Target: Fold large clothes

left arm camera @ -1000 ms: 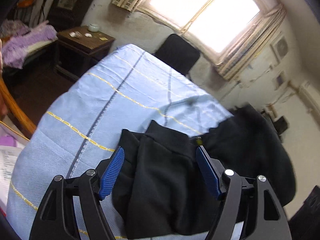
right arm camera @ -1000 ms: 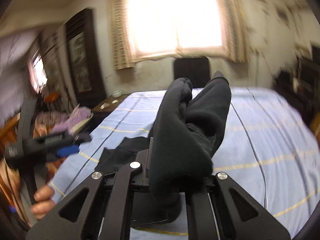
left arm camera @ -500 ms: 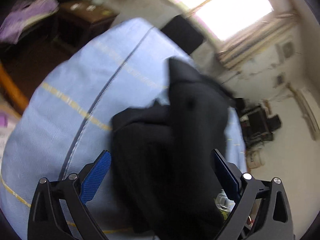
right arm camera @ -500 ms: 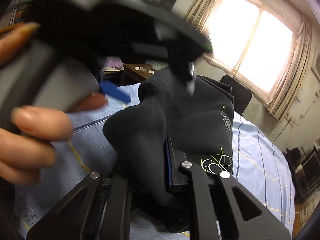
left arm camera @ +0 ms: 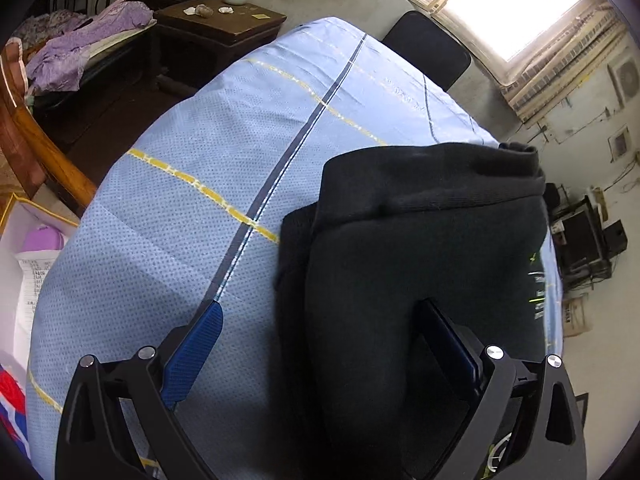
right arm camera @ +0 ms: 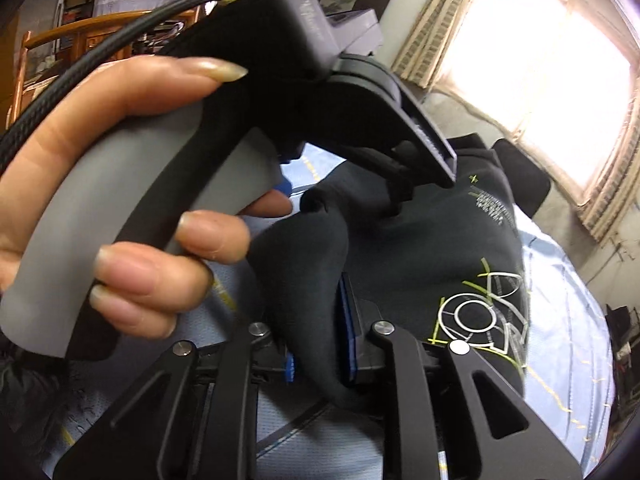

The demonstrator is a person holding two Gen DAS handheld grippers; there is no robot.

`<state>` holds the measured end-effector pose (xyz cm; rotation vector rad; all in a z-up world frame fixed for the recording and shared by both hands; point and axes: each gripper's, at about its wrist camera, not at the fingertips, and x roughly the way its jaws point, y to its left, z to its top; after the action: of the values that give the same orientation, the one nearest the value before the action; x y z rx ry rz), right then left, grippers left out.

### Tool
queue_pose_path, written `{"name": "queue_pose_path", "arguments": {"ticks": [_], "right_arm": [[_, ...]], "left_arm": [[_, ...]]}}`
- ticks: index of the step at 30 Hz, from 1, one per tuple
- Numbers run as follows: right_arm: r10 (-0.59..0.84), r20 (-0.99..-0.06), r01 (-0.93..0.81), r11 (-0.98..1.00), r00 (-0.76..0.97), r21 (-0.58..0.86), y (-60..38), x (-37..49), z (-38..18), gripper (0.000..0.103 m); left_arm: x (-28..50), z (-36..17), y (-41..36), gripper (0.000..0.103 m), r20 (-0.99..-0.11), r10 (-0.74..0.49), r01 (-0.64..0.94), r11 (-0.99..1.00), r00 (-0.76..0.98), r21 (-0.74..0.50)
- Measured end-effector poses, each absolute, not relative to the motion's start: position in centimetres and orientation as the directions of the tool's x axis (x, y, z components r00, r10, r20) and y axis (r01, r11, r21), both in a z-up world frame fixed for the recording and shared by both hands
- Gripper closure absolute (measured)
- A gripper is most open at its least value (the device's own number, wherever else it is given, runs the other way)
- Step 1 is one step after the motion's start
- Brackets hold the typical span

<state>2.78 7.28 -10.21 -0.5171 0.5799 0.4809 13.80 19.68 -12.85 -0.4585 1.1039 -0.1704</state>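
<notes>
A black sweatshirt [left arm camera: 420, 232] with a yellow and white print [right arm camera: 480, 312] lies folded over on the light blue bedsheet [left arm camera: 180, 208]. My left gripper [left arm camera: 320, 308] hangs wide open just above it: the left pad [left arm camera: 196, 344] is over bare sheet, the right pad [left arm camera: 448, 336] against the black cloth. A thick fold of the sweatshirt [right arm camera: 308, 280] fills my right gripper [right arm camera: 316, 348], whose jaws are opening while the pads still touch the fold. In the right wrist view a hand [right arm camera: 120, 208] holds the left gripper's handle close in front.
A dark wooden side table [left arm camera: 220, 20] with small items and a black chair [left arm camera: 428, 52] stand beyond the bed's far edge. Purple cloth [left arm camera: 80, 52] and a wooden frame [left arm camera: 36, 140] are at the left. Dark equipment [left arm camera: 580, 240] stands at the right.
The lifted part of the sweatshirt has come down over the rest of it. My left gripper has opened wider and sunk toward the cloth. The right gripper has rolled and dropped.
</notes>
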Motion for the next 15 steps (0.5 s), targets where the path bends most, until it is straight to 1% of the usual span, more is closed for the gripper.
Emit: {"name": "queue_pose_path", "arguments": {"ticks": [4,8,9,11,15], "right_arm": [[0.311,-0.621,-0.585,0.753,0.719,-0.301,6.5,2.4,-9.7,0.083],[0.362,-0.619,-0.615,0.746,0.697,-0.257,4.7,1.3,-8.4,0.083],[0.366,-0.615,-0.618,0.742,0.698,-0.260,4.5,0.7,-8.2,0.081],[0.371,-0.602,-0.620,0.735,0.707,-0.276,3.6,-0.6,-7.6,0.074],[0.395,-0.592,-0.631,0.731,0.703,-0.262,0.8,-2.3,-7.1,0.072]], "left_arm": [[13.9,-13.2,19.5,0.003,-0.818,-0.368,-0.079,0.892,0.443,-0.445],[13.2,-12.3,19.2,0.003,-0.815,-0.331,-0.059,0.913,0.476,-0.404],[13.0,-11.8,19.1,0.003,-0.813,-0.315,-0.052,0.920,0.490,-0.388],[12.7,-11.2,19.1,0.003,-0.811,-0.291,-0.051,0.929,0.508,-0.366],[12.2,-10.6,19.0,0.003,-0.813,-0.244,-0.054,0.946,0.528,-0.319]]}}
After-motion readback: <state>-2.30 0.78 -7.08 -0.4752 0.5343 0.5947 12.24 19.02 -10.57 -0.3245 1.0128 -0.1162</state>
